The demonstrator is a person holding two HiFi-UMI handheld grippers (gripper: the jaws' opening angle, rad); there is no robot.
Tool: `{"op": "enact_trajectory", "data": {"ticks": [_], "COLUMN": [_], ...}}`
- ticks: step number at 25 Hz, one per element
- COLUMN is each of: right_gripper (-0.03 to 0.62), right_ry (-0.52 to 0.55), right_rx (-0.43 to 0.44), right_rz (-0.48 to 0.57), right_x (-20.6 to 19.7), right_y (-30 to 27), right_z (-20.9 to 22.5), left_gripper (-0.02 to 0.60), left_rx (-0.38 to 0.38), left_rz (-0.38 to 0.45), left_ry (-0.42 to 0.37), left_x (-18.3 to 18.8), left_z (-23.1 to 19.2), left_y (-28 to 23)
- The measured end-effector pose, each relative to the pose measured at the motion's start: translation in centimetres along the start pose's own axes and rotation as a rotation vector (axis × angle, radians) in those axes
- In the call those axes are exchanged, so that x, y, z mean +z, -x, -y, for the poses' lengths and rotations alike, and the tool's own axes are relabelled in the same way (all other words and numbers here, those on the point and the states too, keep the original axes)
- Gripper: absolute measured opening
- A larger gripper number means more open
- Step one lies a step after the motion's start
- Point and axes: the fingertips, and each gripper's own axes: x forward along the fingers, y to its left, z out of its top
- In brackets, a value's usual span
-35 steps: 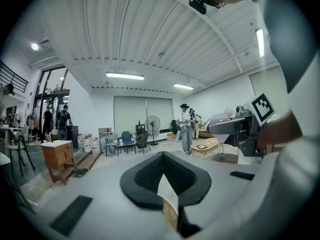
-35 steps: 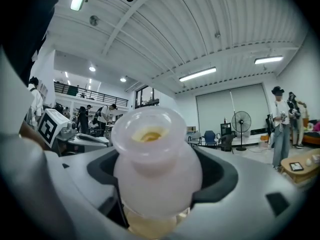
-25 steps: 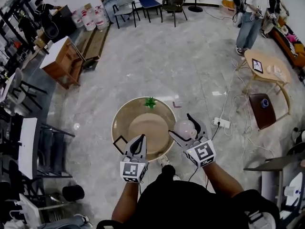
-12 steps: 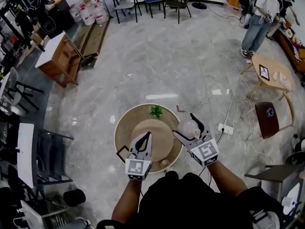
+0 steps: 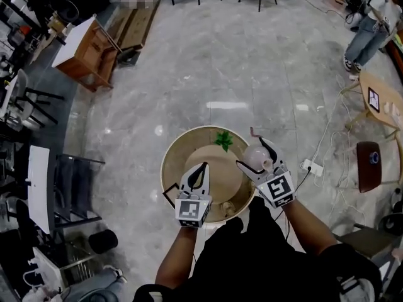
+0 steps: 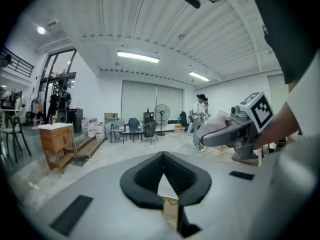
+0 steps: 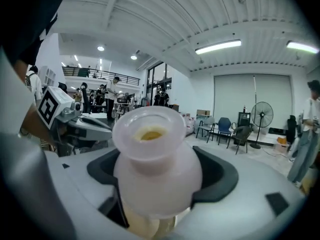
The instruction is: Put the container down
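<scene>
A translucent pinkish-white container (image 5: 254, 156) with a wide neck sits between the jaws of my right gripper (image 5: 251, 153), which is shut on it above the right rim of a round tan table (image 5: 169, 164). In the right gripper view the container (image 7: 155, 159) fills the middle and something yellow shows inside its mouth. My left gripper (image 5: 202, 168) hangs over the table's near part, shut with nothing in it. In the left gripper view its jaws (image 6: 162, 155) meet at the tips, and the right gripper (image 6: 227, 135) with the container (image 6: 216, 126) shows to the right.
A small green plant (image 5: 223, 139) stands at the table's far edge, and a small pale item (image 5: 227, 207) lies near its front. A wooden cabinet (image 5: 87, 46) is at the far left, dark chairs (image 5: 69, 187) at the left, a power strip (image 5: 311, 167) and cables at the right.
The view has closed in on the round table. Both grippers now hang further over its top. The right one still holds the container and the left stays shut.
</scene>
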Motion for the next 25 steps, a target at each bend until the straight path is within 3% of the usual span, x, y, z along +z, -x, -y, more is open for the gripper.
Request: {"op": "enact_trajectory", "data": {"ticks": [8,25], "right_gripper": [0.410,0.410], "right_ry": [-0.012,-0.003], "right_rx": [0.096,0.202], "right_rz": [-0.128,-0.453], "right_x": [-8.0,-35.4], "right_y": [-8.3,-18.8], "right_z": [1.8,-0.3], "left_gripper": [-0.002,-0.002], "left_rx": [0.082,0.135], "left_rz": [-0.067,-0.150], "left_ry": [0.099,0.186], "left_x": [-4.6,-17.3], "left_z": [-3.6,-5.0], "left_y": [-3.8,-11.0]}}
